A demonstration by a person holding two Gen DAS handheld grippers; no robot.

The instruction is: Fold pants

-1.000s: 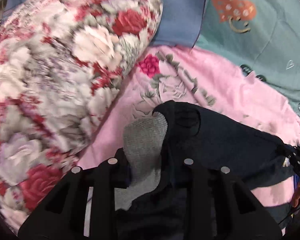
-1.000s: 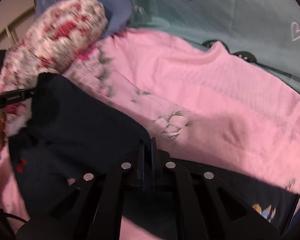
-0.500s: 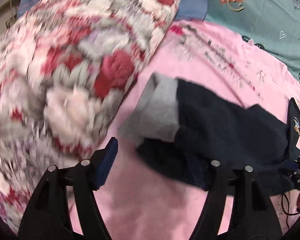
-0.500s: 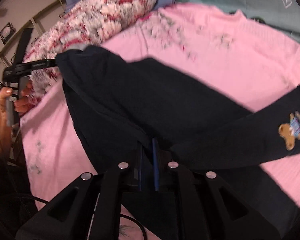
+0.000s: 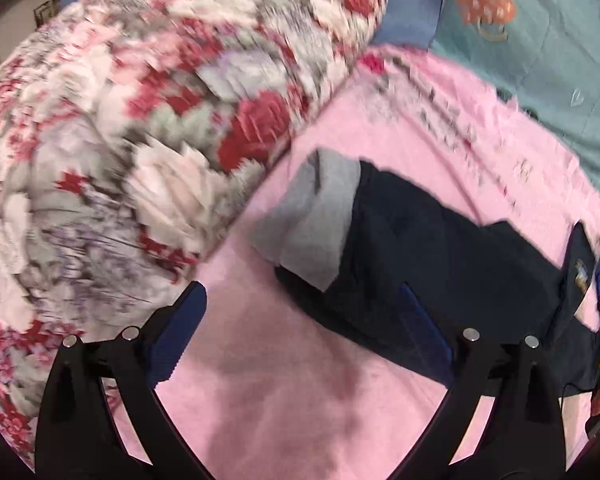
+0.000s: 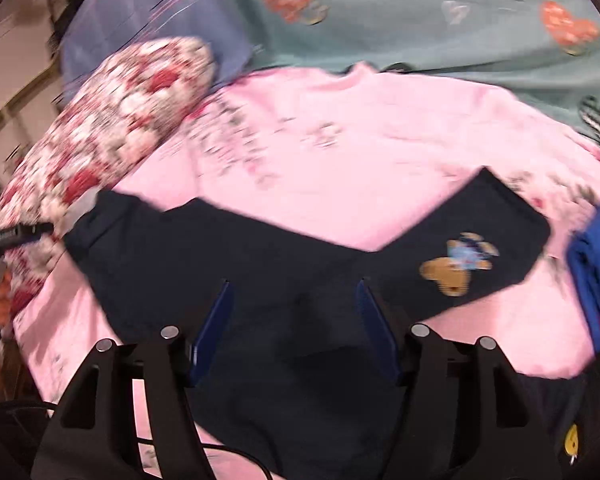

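Dark navy pants (image 6: 236, 264) lie on a pink blanket (image 6: 340, 160), one leg bent up to the right with a teddy-bear patch (image 6: 456, 264). In the left wrist view the pants (image 5: 440, 256) show a grey inner lining (image 5: 312, 224) turned out at their left end. My left gripper (image 5: 300, 320) is open and empty, just in front of that end. My right gripper (image 6: 292, 312) is open, its jaws low over the pants' middle, holding nothing.
A big floral quilt roll (image 5: 120, 140) lies along the left, also in the right wrist view (image 6: 112, 132). A teal sheet with hearts (image 6: 420, 20) is behind. Blue folded cloth (image 6: 596, 264) lies at the right edge. The pink blanket (image 5: 280, 400) spreads under my left gripper.
Both grippers have let go of the pants: the left opened about half a second ago, the right just now. The pants have dropped flat onto the blanket. Both grippers have drawn back slightly.
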